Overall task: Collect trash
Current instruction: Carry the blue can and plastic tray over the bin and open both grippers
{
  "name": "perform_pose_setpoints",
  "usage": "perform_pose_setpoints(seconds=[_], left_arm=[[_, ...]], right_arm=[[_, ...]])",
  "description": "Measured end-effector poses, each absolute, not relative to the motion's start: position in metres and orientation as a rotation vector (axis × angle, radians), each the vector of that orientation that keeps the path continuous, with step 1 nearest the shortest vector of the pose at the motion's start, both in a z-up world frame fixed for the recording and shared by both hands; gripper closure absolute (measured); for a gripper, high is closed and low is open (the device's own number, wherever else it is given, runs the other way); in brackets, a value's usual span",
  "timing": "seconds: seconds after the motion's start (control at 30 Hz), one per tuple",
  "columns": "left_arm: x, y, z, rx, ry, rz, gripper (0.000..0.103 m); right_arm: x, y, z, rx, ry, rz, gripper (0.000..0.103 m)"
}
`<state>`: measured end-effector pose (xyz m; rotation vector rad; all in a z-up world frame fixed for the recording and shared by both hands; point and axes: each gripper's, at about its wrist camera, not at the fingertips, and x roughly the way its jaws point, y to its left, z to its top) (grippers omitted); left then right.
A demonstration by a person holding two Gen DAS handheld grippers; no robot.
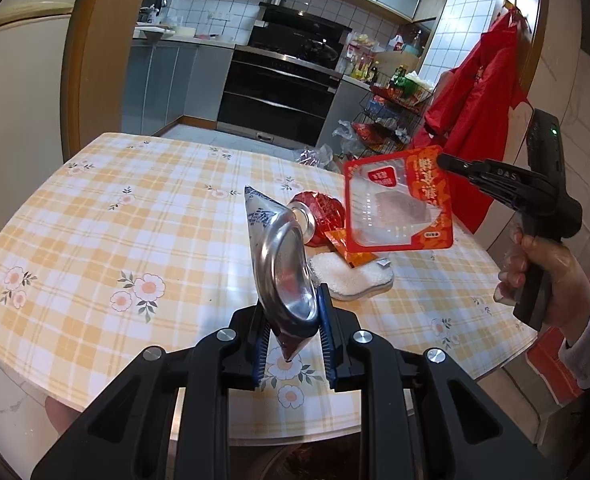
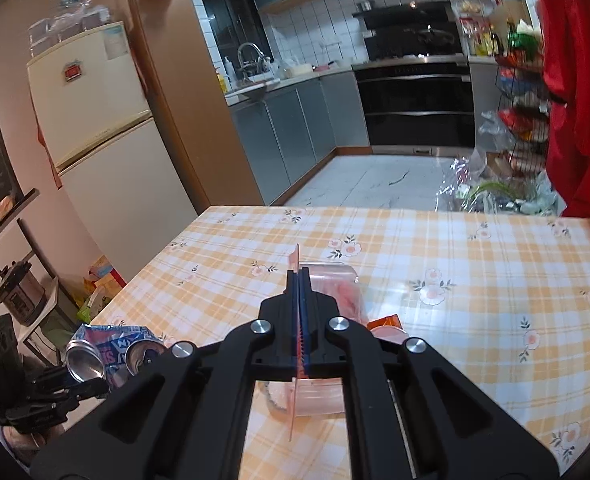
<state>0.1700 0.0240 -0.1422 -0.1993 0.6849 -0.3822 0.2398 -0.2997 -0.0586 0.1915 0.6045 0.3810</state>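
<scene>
So my left gripper is clamped on a crushed blue can, holding it up over the checked table. My right gripper is pinched tight on the rim of a clear plastic tray with a red border, lifted off the table. A squashed red can, an orange wrapper and a white sponge sit on the table underneath.

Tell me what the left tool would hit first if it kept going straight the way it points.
Probably the red crushed can lying on the table just beyond the flattened can that the left tool holds, though depth is uncertain.
</scene>
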Motion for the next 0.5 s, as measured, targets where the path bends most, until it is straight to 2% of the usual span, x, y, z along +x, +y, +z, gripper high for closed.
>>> perform_pose_setpoints(seconds=[0.5], left_arm=[[0.115, 0.02, -0.116, -0.128, 0.704, -0.53, 0.081]], right_arm=[[0.133, -0.301, -0.006, 0.172, 0.513, 0.395, 0.098]])
